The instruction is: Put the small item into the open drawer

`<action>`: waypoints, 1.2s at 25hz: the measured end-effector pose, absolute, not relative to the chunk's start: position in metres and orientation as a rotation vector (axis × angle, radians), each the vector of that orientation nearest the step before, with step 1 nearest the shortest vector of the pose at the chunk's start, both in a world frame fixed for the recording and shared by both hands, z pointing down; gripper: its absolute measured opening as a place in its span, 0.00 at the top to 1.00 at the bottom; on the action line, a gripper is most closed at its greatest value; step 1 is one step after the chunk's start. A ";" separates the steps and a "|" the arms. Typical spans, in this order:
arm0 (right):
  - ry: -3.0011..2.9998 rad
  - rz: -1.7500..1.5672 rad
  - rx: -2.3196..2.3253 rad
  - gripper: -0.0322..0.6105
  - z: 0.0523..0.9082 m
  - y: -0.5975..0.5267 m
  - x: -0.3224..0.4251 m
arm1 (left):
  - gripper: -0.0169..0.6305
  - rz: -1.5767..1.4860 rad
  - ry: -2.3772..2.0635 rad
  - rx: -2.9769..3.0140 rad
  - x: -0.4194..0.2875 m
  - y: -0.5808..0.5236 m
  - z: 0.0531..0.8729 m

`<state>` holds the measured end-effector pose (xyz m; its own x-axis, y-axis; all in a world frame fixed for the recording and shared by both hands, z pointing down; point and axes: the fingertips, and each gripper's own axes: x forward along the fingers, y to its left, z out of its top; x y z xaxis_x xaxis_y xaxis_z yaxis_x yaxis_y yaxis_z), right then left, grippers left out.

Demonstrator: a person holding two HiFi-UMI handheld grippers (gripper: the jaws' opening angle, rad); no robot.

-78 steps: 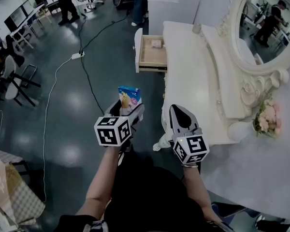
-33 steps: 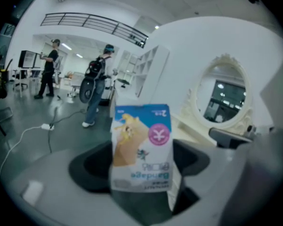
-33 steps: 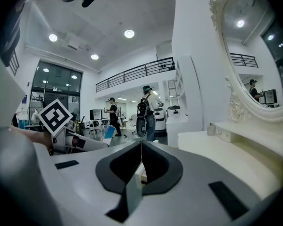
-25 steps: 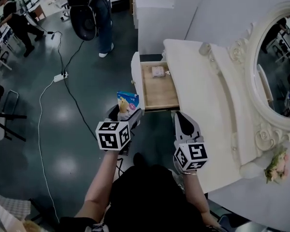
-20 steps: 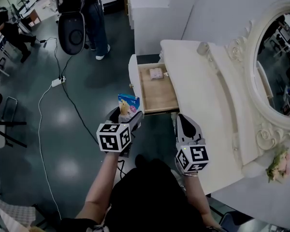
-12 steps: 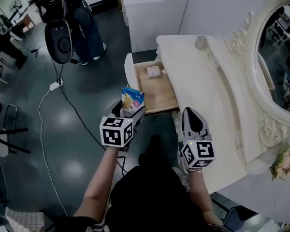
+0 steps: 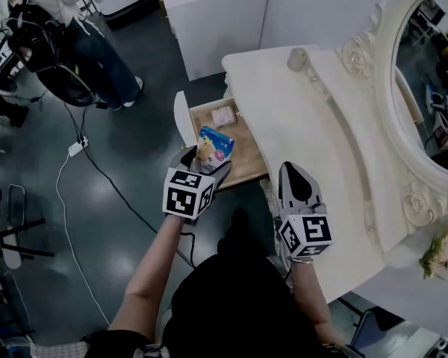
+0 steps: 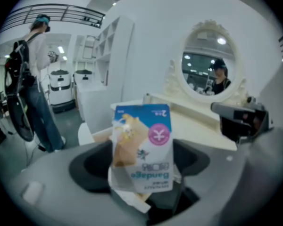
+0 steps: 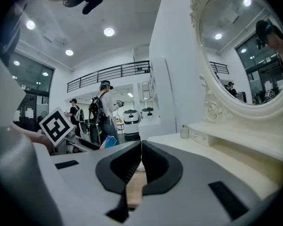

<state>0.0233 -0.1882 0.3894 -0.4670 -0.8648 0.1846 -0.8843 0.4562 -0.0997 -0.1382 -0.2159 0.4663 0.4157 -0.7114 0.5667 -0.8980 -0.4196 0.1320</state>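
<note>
Head view: left arm stretched forward and slightly right. The left gripper (image 7: 207,159) is clamped on a blue bandage box (image 7: 215,141), held upright over the inside of the open drawer (image 7: 246,168). Can't tell if the box touches the drawer floor. A small pink packet (image 7: 222,115), too small to identify, lies at the drawer's far end. The right arm is bent close to the body, and the right gripper (image 7: 293,171) points forward over the near edge of the dressing table (image 7: 313,125), right of the drawer. The mirror (image 7: 433,73) is on the far right.

Half a second ago the box hung at the drawer's near left corner, over the floor. Now it is further forward and right, above the drawer wood. The right gripper has barely shifted.

Left gripper view: jaws part-open, pinching the box's lower end from both sides, with the box sticking up between them. A person (image 8: 30,79) stands at far left.

Right gripper view: jaws pressed together with nothing held. A thin sliver of drawer wood shows below the tips. The left gripper's marker cube (image 9: 56,125) is at left.
</note>
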 end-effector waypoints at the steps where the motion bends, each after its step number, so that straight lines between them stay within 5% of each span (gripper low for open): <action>1: -2.585 0.288 1.566 0.94 0.391 -0.193 0.026 | 0.35 0.637 -1.349 2.273 -0.133 -0.222 0.470; 30: -2.534 0.497 1.640 0.94 0.426 -0.236 0.064 | 0.35 1.524 -0.583 2.320 -0.066 -0.250 0.613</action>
